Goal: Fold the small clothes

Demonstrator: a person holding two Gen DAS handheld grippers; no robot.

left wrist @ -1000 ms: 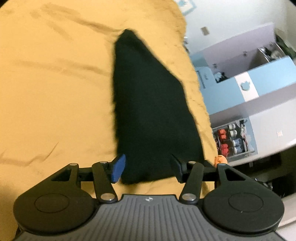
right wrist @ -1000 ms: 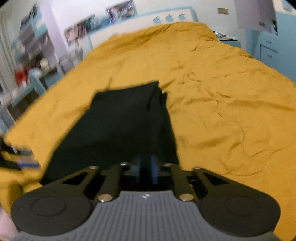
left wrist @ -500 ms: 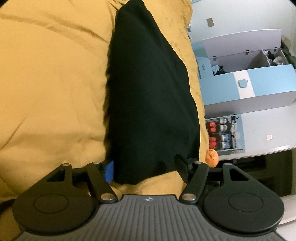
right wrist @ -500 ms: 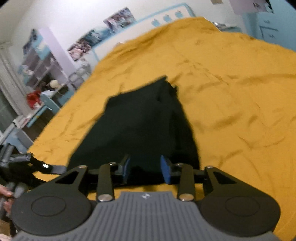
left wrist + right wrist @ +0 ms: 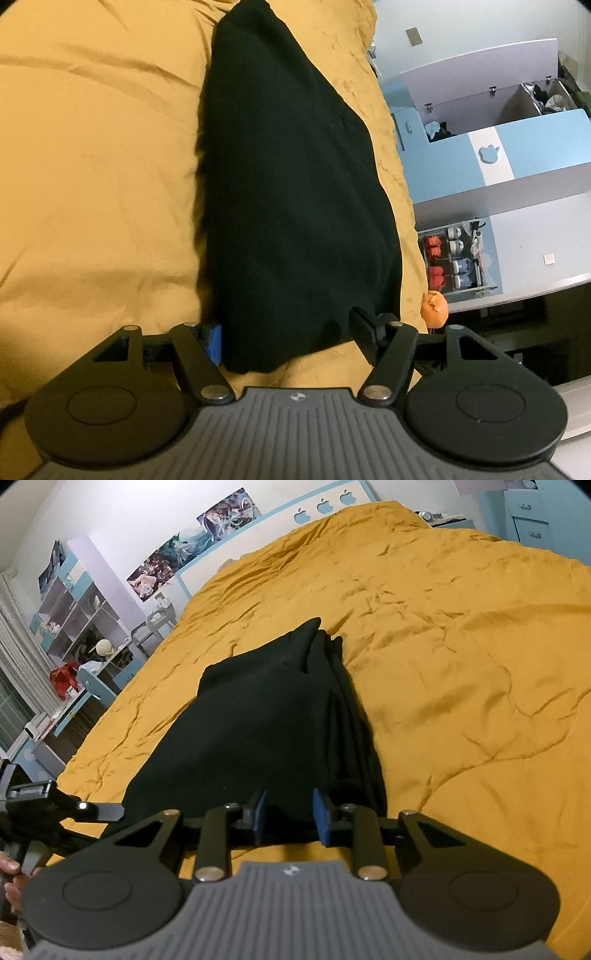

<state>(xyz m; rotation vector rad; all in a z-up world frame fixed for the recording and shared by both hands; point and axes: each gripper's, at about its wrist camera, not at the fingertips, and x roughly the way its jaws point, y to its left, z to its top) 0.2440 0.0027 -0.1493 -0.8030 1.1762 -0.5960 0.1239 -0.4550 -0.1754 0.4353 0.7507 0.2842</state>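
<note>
Lying flat on the mustard bedspread [image 5: 461, 657], the folded black garment [image 5: 258, 731]. Right of the garment and beyond it toward the headboard [image 5: 280, 520]: open, wrinkled cover, nothing standing on it. Left of the garment only a narrow strip of cover before the bed edge. Close off that edge: a blue-and-white toy chest [image 5: 491, 155] with raised lid, a desk [image 5: 546, 240], an orange object [image 5: 435, 304]. Near the garment's near-left corner, the left gripper [image 5: 99, 810].
</note>
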